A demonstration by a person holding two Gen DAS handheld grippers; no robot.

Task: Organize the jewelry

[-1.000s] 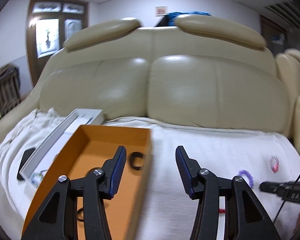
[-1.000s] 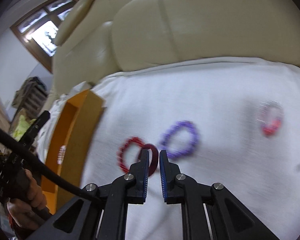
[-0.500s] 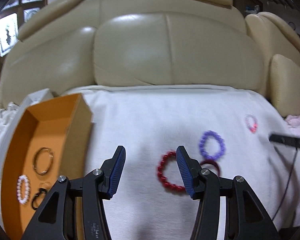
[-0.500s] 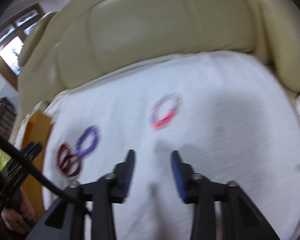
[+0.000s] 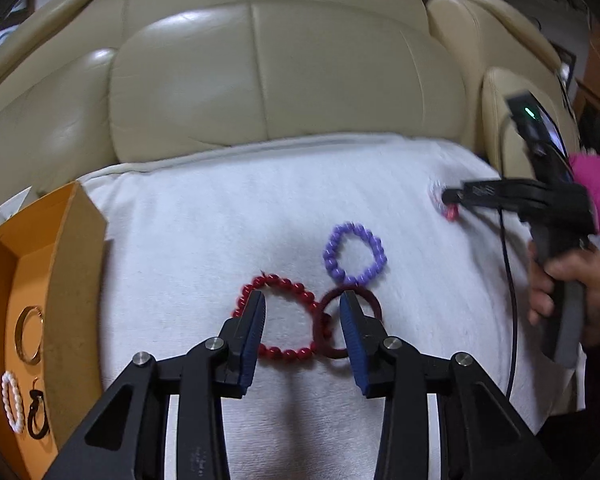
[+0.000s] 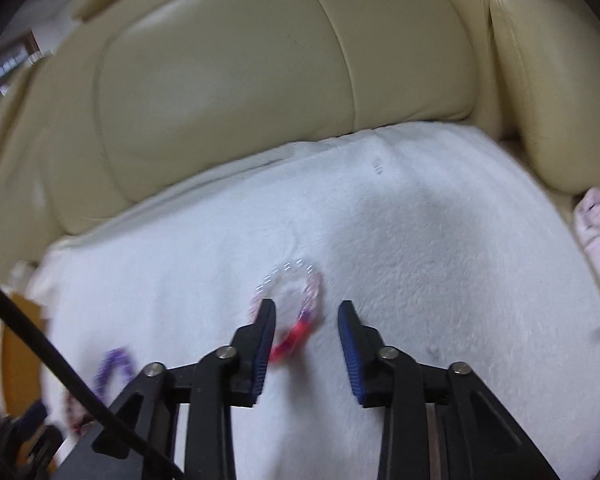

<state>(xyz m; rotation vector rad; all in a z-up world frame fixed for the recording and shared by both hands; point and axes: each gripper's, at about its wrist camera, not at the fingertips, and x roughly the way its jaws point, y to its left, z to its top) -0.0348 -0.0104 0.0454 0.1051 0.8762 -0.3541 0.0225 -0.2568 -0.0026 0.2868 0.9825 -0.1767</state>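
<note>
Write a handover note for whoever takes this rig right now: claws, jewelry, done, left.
Left claw: open, empty, low over the red bead bracelet and dark red ring bracelet, which overlap on the white towel.
Right claw: open, empty, around the clear-and-red bracelet.
Purple bead bracelet: on the towel, just beyond the dark red one.
Done: gold bangle, white bead bracelet and a black piece lie in the orange box.
Left: four bracelets on the towel go into the box.
</note>
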